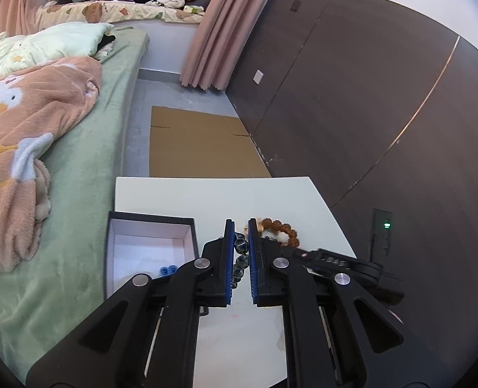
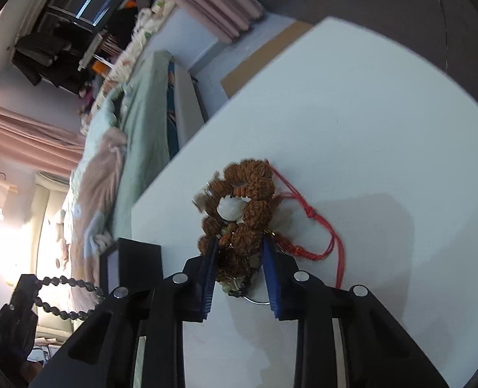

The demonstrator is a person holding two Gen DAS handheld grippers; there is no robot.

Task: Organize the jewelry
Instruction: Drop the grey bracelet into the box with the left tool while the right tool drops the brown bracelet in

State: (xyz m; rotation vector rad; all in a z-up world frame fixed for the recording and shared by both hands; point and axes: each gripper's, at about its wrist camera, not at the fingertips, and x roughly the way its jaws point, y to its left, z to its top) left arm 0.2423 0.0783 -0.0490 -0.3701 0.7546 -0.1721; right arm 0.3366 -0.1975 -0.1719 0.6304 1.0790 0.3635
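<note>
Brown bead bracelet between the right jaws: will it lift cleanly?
Probably floppy: the brown bead bracelet lies bunched. The red cord tangled beside it may drag along. Knobbly beads should grip well, though the right gripper straddles only its near end.

dark bead strand (image 1: 240,255) lifted, brown bracelet (image 2: 245,207) on table

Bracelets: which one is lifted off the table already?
The dark bead bracelet, hanging from the left gripper. The brown bead bracelet lies on the white table.
</note>
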